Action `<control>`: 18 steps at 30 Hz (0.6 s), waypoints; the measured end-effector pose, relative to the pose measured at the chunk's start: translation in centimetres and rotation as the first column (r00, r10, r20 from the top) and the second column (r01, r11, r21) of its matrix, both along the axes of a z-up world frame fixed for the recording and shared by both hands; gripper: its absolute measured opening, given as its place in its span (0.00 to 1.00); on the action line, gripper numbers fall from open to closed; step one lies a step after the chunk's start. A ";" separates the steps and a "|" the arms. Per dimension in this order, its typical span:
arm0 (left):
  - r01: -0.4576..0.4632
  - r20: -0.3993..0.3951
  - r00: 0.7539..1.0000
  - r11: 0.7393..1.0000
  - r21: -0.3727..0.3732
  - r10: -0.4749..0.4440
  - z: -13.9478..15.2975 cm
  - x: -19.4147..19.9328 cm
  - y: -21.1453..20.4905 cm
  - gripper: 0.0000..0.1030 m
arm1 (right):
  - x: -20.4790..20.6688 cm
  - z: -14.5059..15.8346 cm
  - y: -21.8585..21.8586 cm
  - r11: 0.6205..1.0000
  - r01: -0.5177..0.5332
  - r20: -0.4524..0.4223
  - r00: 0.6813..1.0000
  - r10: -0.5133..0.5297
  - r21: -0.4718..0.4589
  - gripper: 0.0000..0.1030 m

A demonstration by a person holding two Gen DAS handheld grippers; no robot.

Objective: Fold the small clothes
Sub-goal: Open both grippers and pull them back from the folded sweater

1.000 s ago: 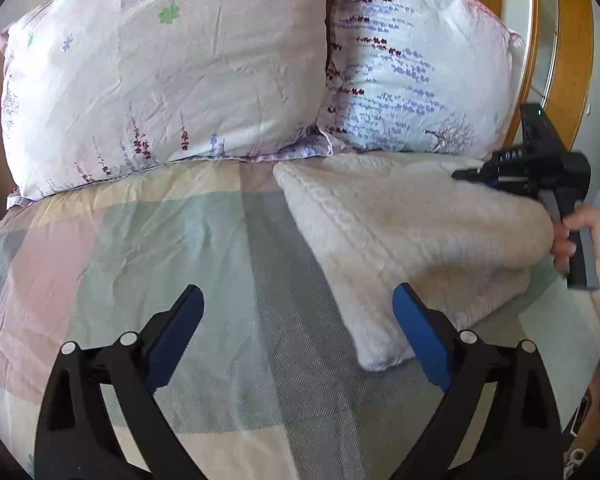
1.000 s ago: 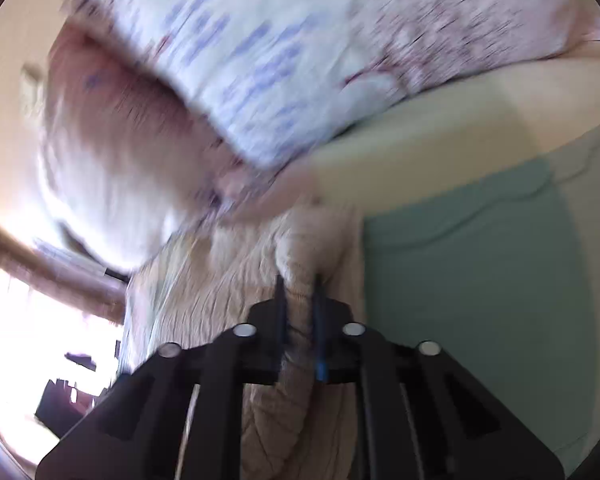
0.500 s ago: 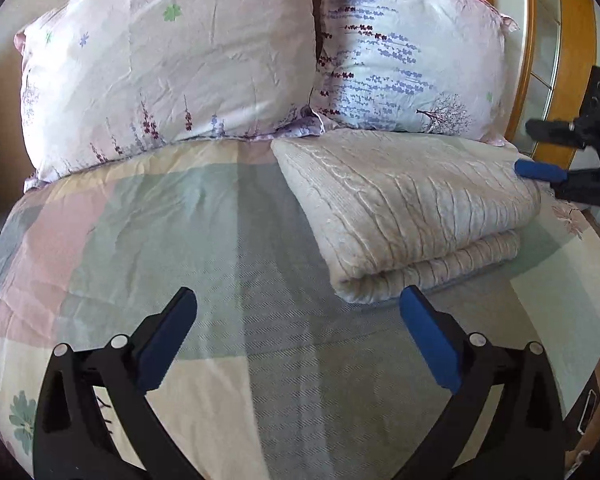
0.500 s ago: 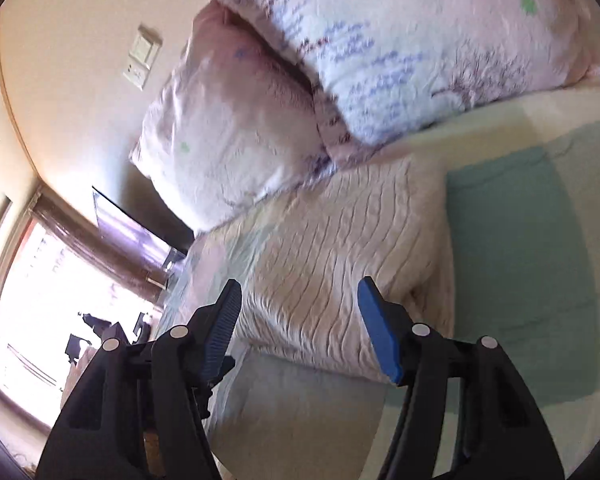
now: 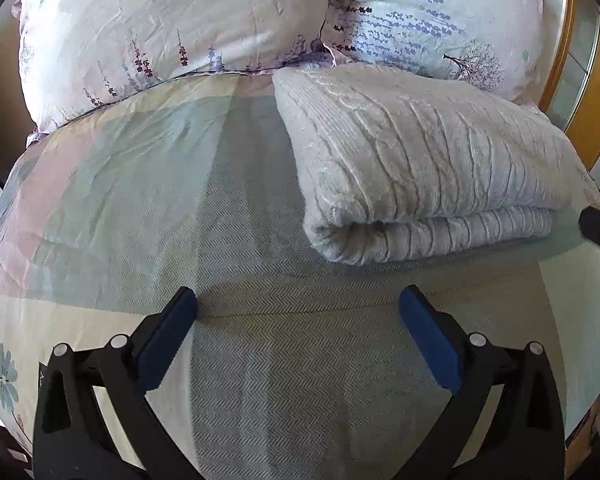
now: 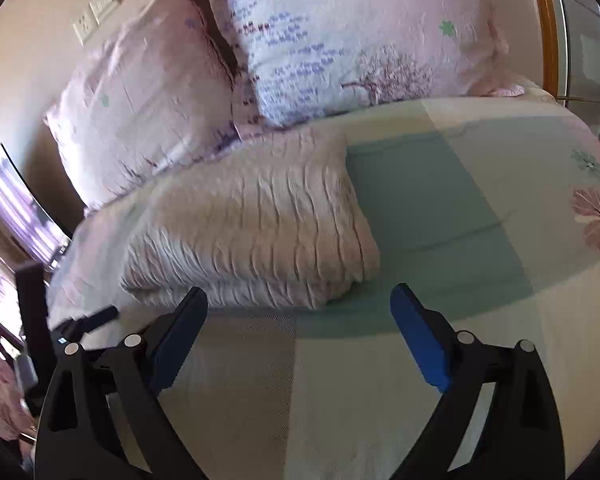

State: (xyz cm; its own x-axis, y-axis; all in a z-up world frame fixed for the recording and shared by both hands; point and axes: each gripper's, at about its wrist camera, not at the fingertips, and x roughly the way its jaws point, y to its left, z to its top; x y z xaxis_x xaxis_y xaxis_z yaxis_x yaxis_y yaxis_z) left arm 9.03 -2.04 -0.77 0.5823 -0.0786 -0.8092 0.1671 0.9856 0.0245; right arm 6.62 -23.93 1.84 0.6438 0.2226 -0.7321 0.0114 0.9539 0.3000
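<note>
The left gripper has its blue-padded jaws spread wide with nothing between them, hovering over the grey herringbone patch of the bedspread. The right gripper likewise stands with jaws wide apart and empty, above the pale and green blocks of the same bedspread.

Just beyond the left gripper's right finger lies the folded knit sweater, cream with a cable pattern, doubled over so that its rounded fold faces the camera and two layers show along the near edge. In the right wrist view the sweater sits ahead and left of centre, its near edge just beyond the left fingertip, not touched by either pad.

The sweater's far edge lies against two floral pillows propped at the head of the bed. A wooden bed frame curves along the right side
</note>
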 end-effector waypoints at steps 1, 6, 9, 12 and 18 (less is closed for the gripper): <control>0.004 0.001 1.000 1.000 0.012 -0.004 0.0 0.0 -0.1 0.98 | 0.0 -0.7 0.1 1.000 -0.002 -0.027 1.000 0.001 -0.020 0.92; 0.006 -0.003 1.000 1.000 0.003 -0.006 -0.1 0.1 0.0 0.98 | -0.1 -1.8 2.1 0.983 -0.007 -0.072 0.997 -0.006 -0.184 0.99; -0.001 -0.002 1.000 1.000 0.004 0.001 -0.1 0.2 -0.1 0.98 | 0.0 -2.2 3.2 0.964 -0.026 -0.090 0.996 0.002 -0.263 0.99; 0.000 -0.002 1.000 1.000 0.004 0.000 -0.1 0.2 0.0 0.98 | -0.2 -2.3 3.0 0.966 -0.020 -0.087 0.996 -0.003 -0.259 0.99; -0.001 -0.001 1.000 1.000 0.004 0.001 -0.1 0.1 -0.1 0.98 | -0.5 -2.3 2.9 0.965 -0.021 -0.087 0.996 -0.002 -0.261 0.99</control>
